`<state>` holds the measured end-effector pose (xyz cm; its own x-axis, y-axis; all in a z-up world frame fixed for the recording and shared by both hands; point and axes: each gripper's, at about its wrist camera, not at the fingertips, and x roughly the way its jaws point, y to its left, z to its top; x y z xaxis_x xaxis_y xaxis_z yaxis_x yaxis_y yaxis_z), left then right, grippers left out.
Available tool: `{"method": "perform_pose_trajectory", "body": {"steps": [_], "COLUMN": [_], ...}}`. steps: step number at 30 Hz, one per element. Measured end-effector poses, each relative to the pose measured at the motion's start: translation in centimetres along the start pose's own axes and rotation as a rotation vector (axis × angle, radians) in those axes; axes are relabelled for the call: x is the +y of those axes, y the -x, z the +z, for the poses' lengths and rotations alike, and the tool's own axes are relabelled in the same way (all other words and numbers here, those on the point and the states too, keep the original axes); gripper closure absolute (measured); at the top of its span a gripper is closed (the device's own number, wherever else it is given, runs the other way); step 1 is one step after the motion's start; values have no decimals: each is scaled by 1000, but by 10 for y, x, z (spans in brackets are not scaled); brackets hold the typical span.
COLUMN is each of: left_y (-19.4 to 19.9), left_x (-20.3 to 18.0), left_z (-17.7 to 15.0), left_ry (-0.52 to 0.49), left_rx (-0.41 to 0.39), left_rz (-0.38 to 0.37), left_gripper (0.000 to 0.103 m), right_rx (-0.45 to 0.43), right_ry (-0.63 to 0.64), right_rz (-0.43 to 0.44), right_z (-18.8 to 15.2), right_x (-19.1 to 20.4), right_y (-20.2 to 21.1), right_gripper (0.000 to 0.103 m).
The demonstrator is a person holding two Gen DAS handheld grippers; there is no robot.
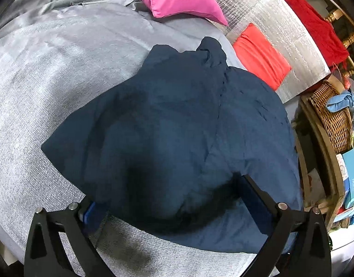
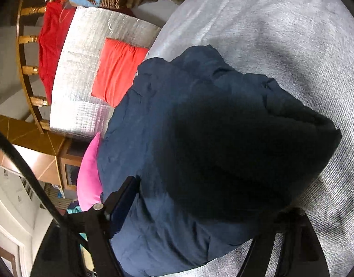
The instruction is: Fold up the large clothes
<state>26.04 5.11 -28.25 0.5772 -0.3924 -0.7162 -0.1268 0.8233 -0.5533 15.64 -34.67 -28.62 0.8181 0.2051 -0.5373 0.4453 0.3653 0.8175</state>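
Straddling navy garment (image 1: pixel 177 124) | left tool (image 1: pixel 172 198) wide open | right tool (image 2: pixel 200 198) open

Left gripper (image 1: pixel 174 198): black, two-fingered, tilted downward, jaws spread wide apart.
Left fingers (image 1: pixel 255 194): blue-padded, one at each lower corner of the view, no pad pressing on anything.
Right gripper (image 2: pixel 200 198): black, angled downward and rolled sideways, jaws parted.
Right fingers (image 2: pixel 121 198): left one plainly seen, right one in shadow.
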Motion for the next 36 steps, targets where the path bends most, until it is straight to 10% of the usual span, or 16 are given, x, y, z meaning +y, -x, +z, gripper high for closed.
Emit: {"method": "perform_pose_trajectory", "body": {"steps": [10, 15, 21, 36], "left_y": [10, 23, 48, 38], "left_x": [3, 3, 3, 15], "left_z": [-4, 0, 1, -3], "left_ry": [8, -8, -58, -13], "left_rx": [-54, -124, -183, -99], "left_rz": [2, -7, -50, -55], "left_gripper": [4, 46, 71, 67], "right_rx": [14, -56, -160, -16], "right_ry": [-63, 91, 297, 180], "right_rz": [51, -2, -19, -46], "right_z": [3, -5, -17, -9], "right_x": [-16, 10, 49, 15], "right_y": [5, 12, 30, 10], "right_gripper": [57, 62, 64, 64]}}
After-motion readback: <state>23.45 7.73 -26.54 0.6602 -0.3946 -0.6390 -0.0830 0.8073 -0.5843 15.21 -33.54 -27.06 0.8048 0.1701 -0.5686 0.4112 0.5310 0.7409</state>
